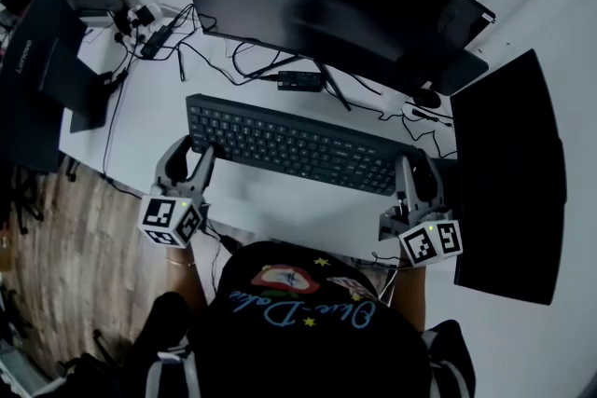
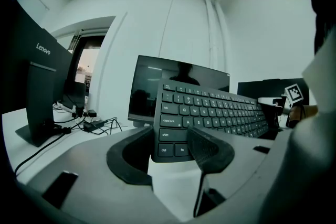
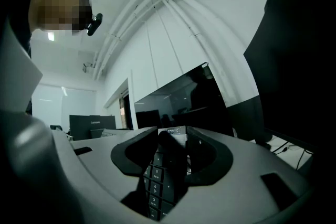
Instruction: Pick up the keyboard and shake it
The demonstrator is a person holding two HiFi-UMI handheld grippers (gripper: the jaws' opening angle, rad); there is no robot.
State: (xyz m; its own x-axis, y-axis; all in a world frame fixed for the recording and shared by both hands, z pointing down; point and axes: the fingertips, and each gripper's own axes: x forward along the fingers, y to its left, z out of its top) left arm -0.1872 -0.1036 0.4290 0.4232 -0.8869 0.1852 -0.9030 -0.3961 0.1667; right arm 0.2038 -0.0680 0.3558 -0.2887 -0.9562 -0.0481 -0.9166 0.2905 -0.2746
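Both ends are lined up, so this looks like the grab-and-lift bit. My left gripper has its fingers apart, with the near-left corner of the keyboard in the gap and the ctrl and fn keys showing between them. The right gripper straddles the right end by the numpad. Its fingers are also apart and not biting yet, as far as I can tell.

The keyboard seems to be lying on the white bench, slanting from far-left to near-right. I'd squeeze both sides evenly before lifting and get onto the frame edge rather than the keys (keycaps give and slip). Then raise it level so neither end slides out once the shaking starts.

The bench is smooth and bare on my side. Past the keyboard there's a tangle of cables and a power brick. The big curved monitor is close behind, and there's another dark screen on the right, so there isn't much swing room and small shakes seem wise.
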